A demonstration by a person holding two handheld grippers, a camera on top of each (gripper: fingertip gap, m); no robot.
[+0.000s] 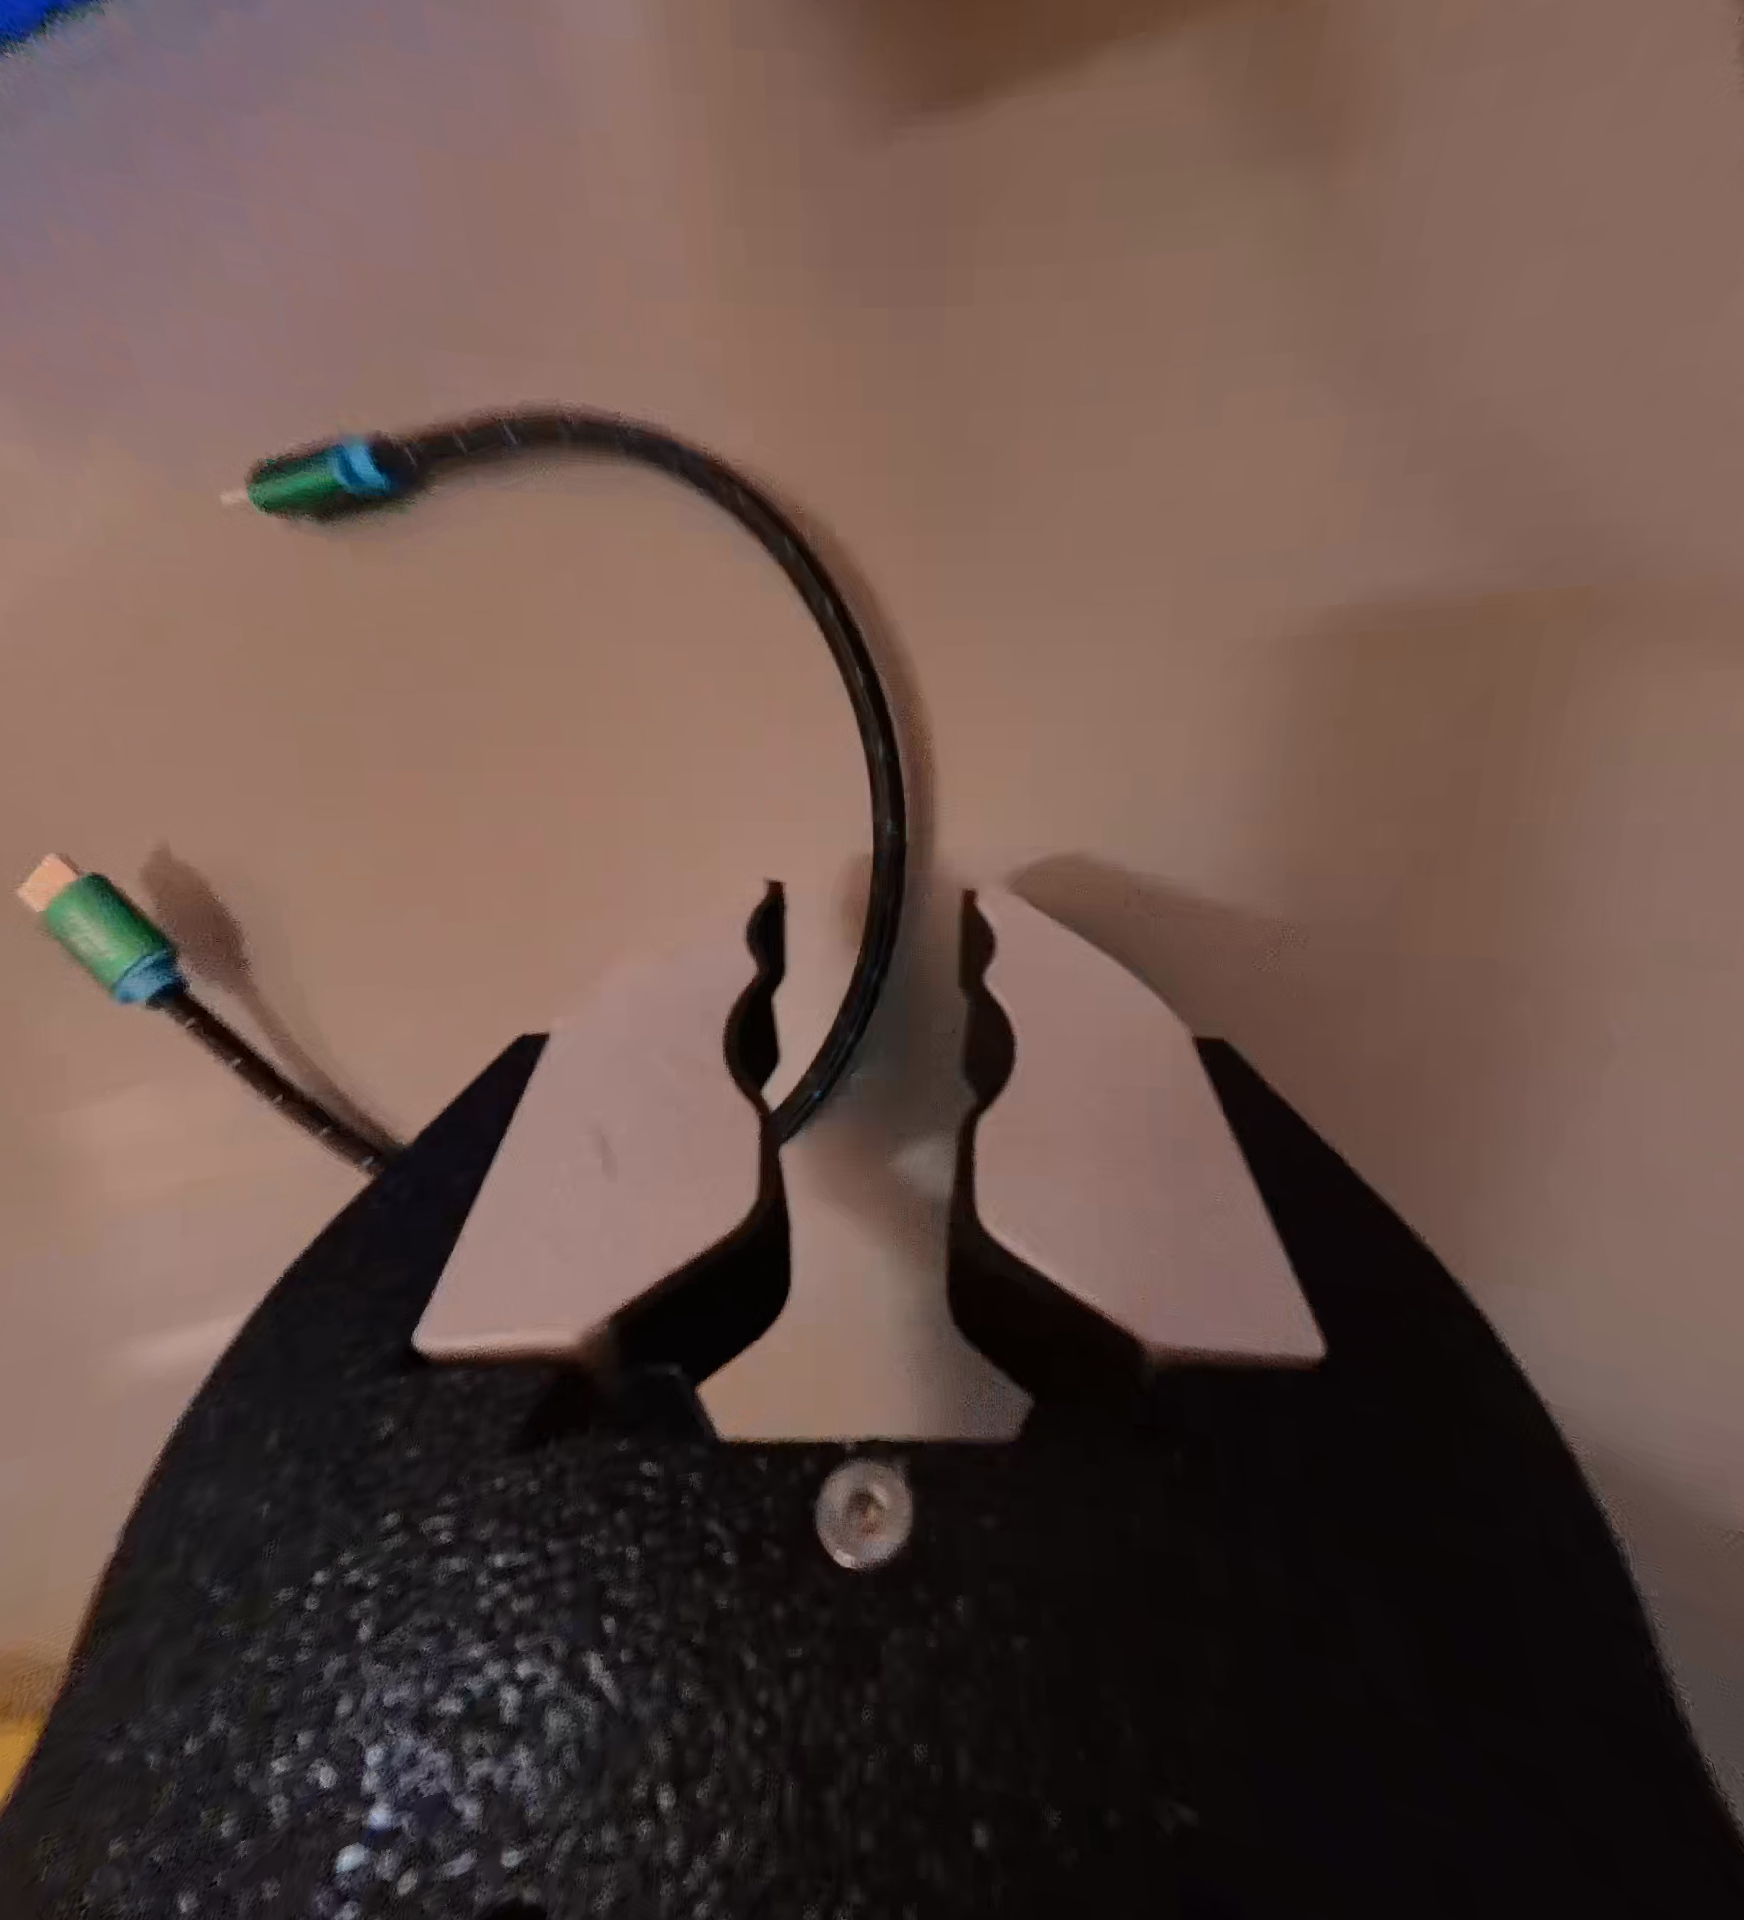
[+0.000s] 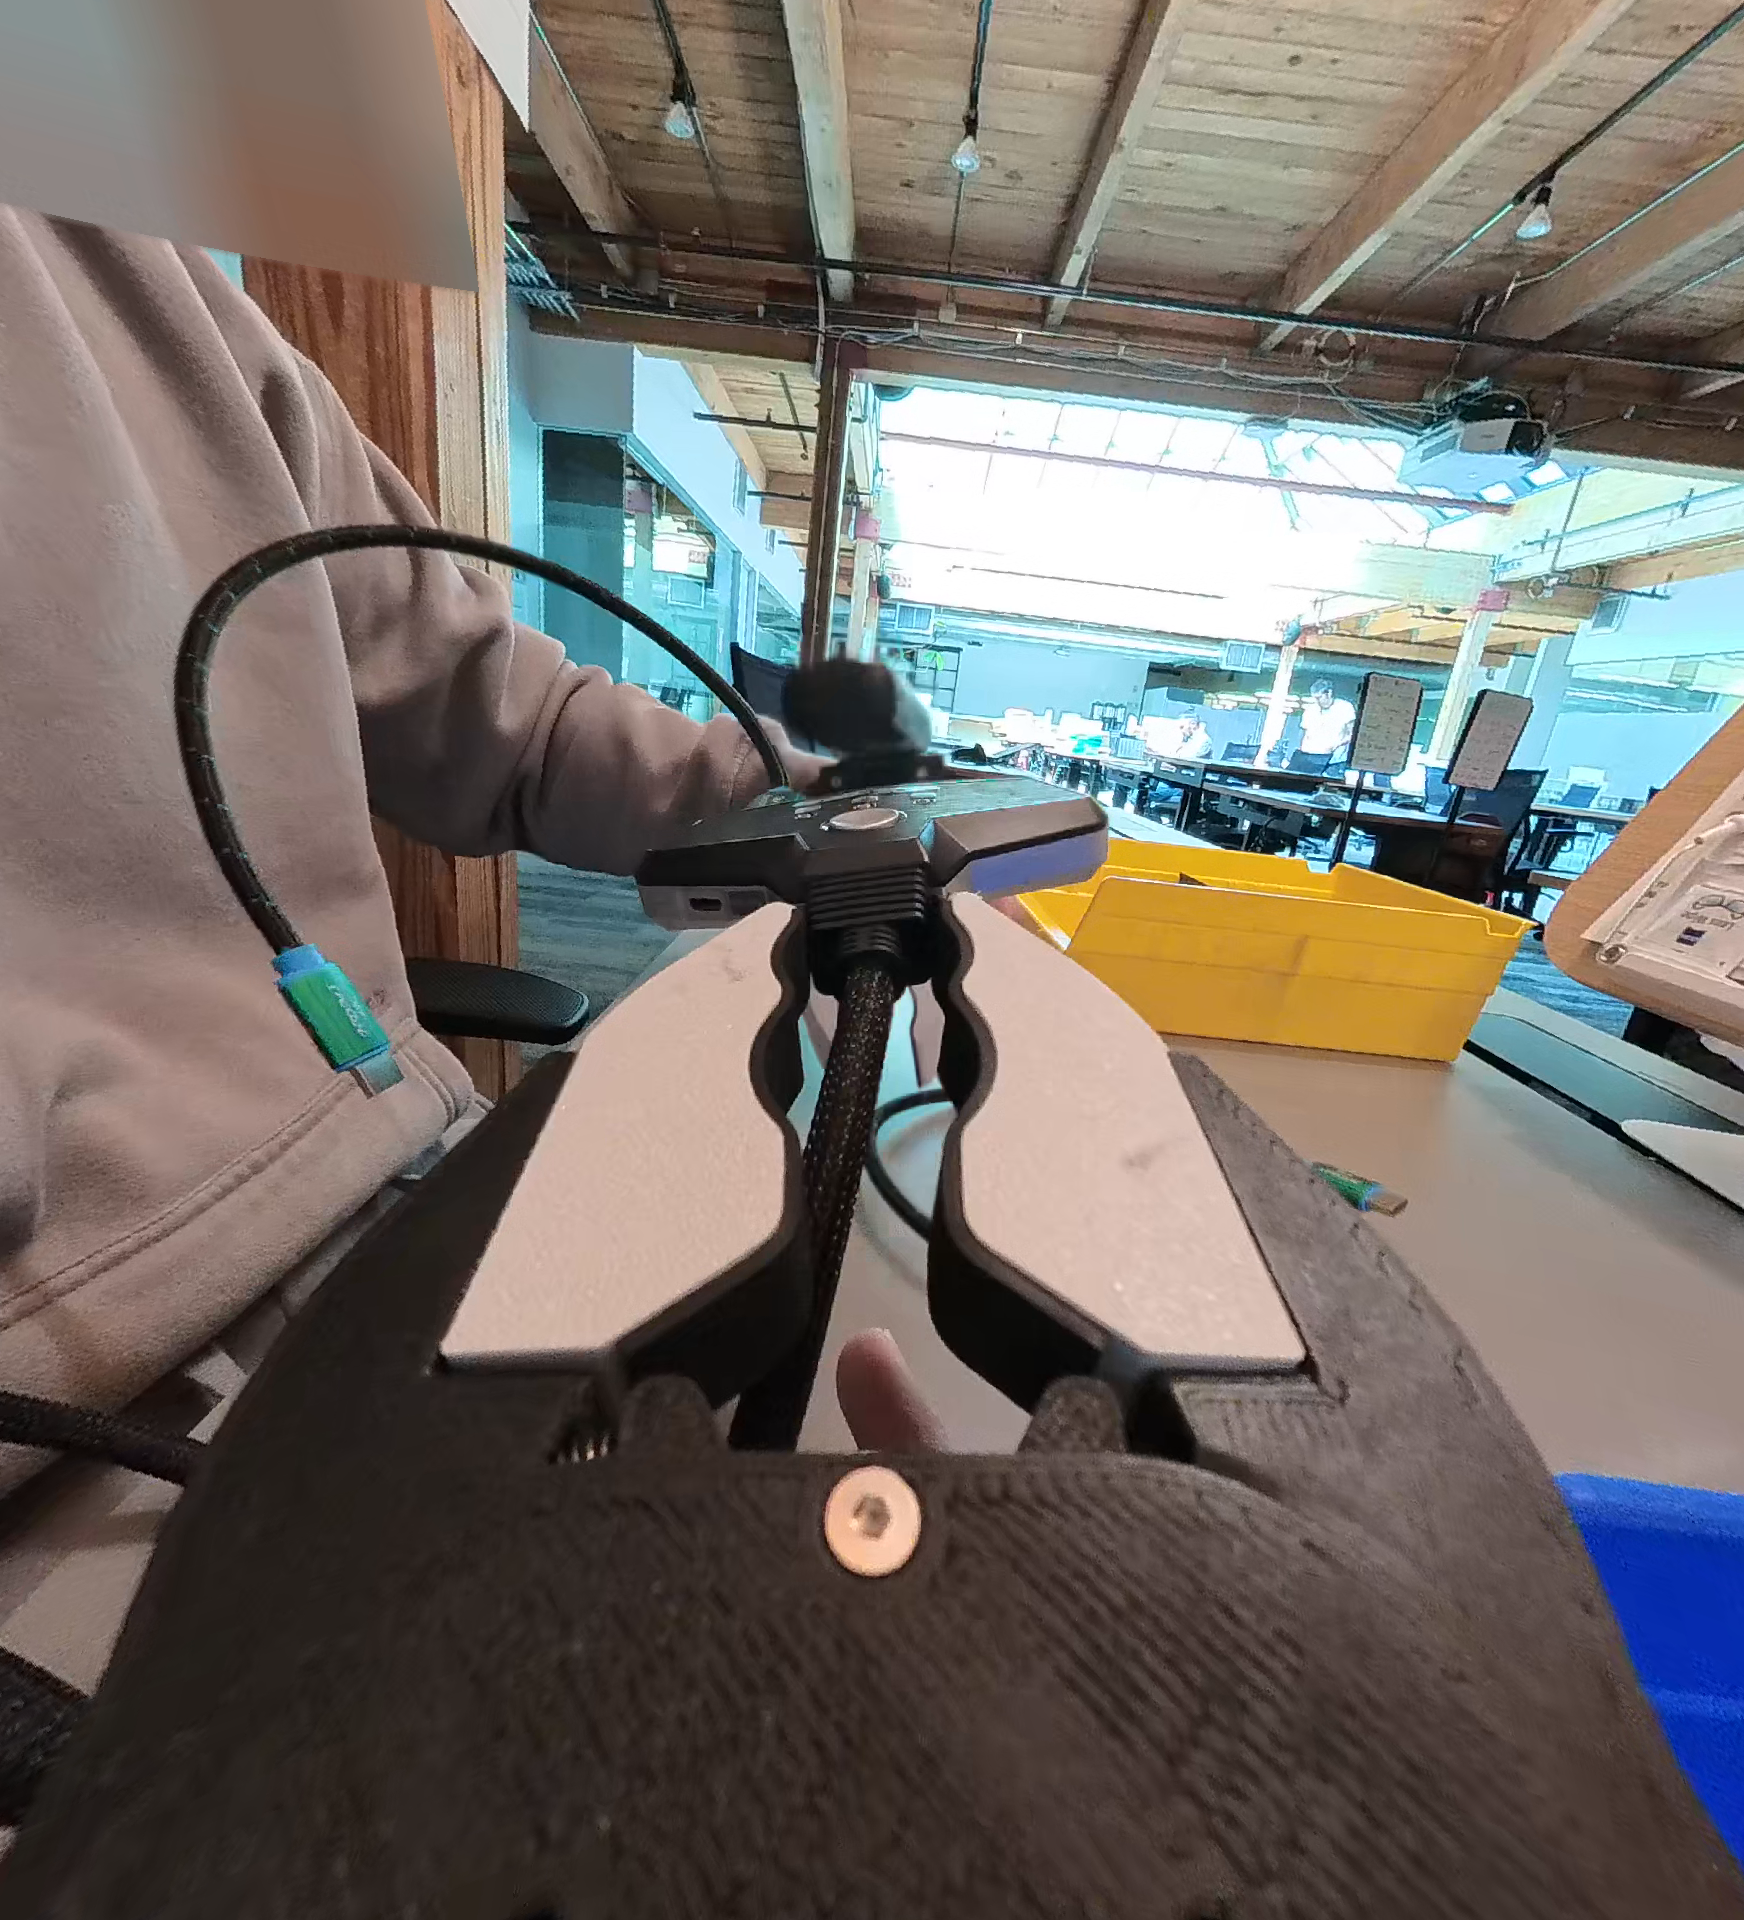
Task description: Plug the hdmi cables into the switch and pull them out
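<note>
In the right wrist view my right gripper (image 2: 873, 920) is shut on the ribbed neck of the black HDMI switch (image 2: 993, 831) and holds it above the table. The switch's braided lead (image 2: 832, 1143) runs back between the fingers. A black cable (image 2: 213, 769) arcs from behind the switch to a hanging green plug (image 2: 338, 1013); its far end is hidden. In the left wrist view my left gripper (image 1: 873, 899) is open above a tan table (image 1: 1263, 520). A black cable (image 1: 847, 644) passes between the jaws without being held and ends in a green plug (image 1: 312, 486). A second green plug (image 1: 99, 935) lies at the left.
A yellow bin (image 2: 1263, 956) stands on the table behind the switch. A blue bin (image 2: 1730, 1662) is at the near right. Another green plug (image 2: 1361, 1190) lies on the table (image 2: 1522, 1299) at the right. A person's grey sleeve (image 2: 535, 748) fills the left. A slanted board (image 2: 1699, 862) with papers stands far right.
</note>
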